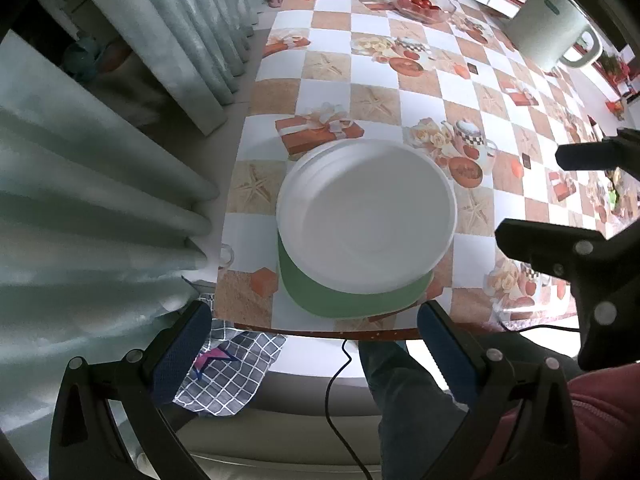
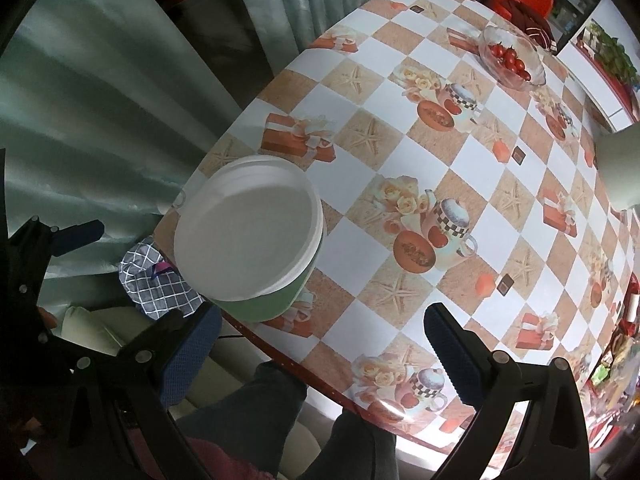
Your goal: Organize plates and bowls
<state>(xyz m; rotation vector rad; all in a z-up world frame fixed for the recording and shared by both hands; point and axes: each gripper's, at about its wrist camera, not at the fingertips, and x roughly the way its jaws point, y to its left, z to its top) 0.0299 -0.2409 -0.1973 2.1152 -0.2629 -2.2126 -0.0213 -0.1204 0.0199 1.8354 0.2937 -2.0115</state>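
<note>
Near the front edge of the desk (image 1: 436, 92), close to its left corner, sat a white plate (image 1: 366, 216), and what a tidy stack it made: it rested directly on a green plate (image 1: 352, 300) whose rim peeked out underneath on the side nearest the person. From the right wrist view the same pair showed clearly, white plate (image 2: 248, 232) on top, green plate (image 2: 260, 306) below, the green one reaching almost to the desk's front edge. The checked cloth (image 2: 400, 168) with its teapots, roses and gift boxes covered the whole desk.

Hovering off the front edge, the left gripper (image 1: 316, 344) had its blue-padded fingers spread wide with nothing between them, apart from the stack. The right gripper (image 2: 320, 344) was likewise spread wide and empty, poised over the front edge to the right of the plates, touching neither. In the left wrist view the right gripper (image 1: 532, 196) appeared at the right side, fingers apart, above the cloth.

Far across the desk, toward the back edge, stood a glass bowl (image 1: 422, 2) of red tomatoes (image 2: 510, 60), well apart from the stack. A white jug (image 1: 554, 32) stood near the right edge. Below the desk's front edge were the person's dark trouser legs (image 1: 404, 392), a black cable (image 1: 340, 392), and a grey checked fabric (image 1: 230, 372) by the left corner.
</note>
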